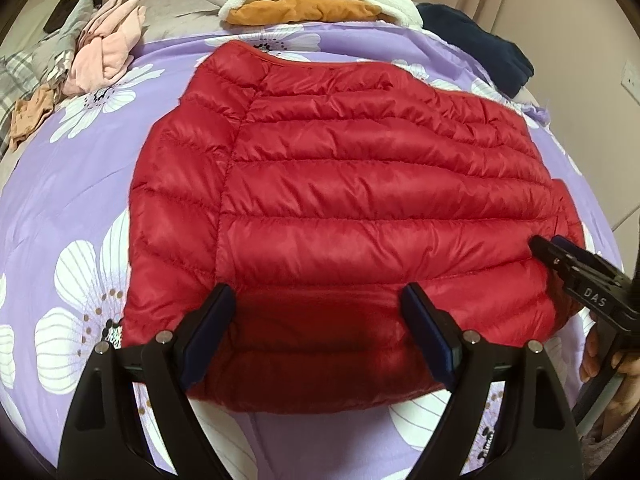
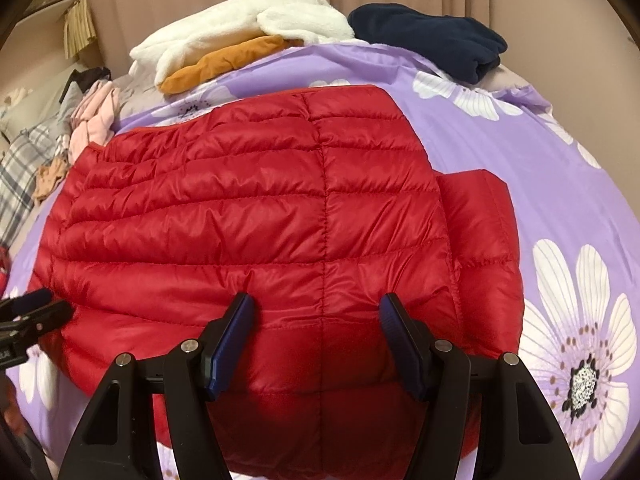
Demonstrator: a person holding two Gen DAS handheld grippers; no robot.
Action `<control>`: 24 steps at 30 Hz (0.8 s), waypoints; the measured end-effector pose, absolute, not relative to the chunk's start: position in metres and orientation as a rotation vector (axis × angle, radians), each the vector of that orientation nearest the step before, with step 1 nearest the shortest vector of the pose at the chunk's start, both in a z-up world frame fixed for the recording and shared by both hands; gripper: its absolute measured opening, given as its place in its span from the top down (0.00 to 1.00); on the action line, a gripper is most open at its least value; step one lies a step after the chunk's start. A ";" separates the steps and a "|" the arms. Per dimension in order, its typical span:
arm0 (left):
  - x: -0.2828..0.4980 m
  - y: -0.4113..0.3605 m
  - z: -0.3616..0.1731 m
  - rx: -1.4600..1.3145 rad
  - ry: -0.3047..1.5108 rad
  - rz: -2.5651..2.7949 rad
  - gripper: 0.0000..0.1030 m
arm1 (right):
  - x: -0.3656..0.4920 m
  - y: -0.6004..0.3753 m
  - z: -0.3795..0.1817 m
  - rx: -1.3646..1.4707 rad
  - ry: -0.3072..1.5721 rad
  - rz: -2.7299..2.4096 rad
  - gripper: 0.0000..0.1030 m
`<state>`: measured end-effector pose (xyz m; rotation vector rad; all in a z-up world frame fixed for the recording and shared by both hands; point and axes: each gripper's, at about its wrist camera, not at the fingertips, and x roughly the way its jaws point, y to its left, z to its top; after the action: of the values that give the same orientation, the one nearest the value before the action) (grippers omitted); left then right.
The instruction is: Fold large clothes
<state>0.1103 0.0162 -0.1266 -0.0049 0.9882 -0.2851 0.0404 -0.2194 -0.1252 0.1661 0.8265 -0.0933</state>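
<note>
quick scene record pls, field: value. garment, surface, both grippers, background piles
garment: red puffer jacket, lying flat, partly folded
surface: purple floral bedcover
left gripper: open, above jacket's near edge
right gripper: open, above jacket's near edge
background: white fleece on orange garment; navy garment; pink clothes

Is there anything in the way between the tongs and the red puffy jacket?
No, nothing visible. Both tongs are open right over the near edge of the red jacket: the left tongs and the right tongs. The folded clothes sit at the far side of the purple flowered cover, away from them.
</note>
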 end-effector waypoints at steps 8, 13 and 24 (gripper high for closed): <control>0.095 0.044 -0.112 -0.160 0.977 -0.294 0.17 | 0.040 -0.223 -0.121 0.197 0.827 -0.094 0.37; 0.091 0.072 -0.109 -0.296 0.988 -0.281 0.17 | 0.032 -0.228 -0.111 0.254 0.790 -0.089 0.37; 0.083 0.138 -0.128 -0.652 1.019 -0.250 0.17 | 0.020 -0.221 -0.087 0.272 0.716 -0.042 0.37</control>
<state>0.0835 0.1380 -0.1283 -0.6523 1.0193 -0.2502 0.0196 -0.2212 -0.0866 0.2721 0.7157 -0.0418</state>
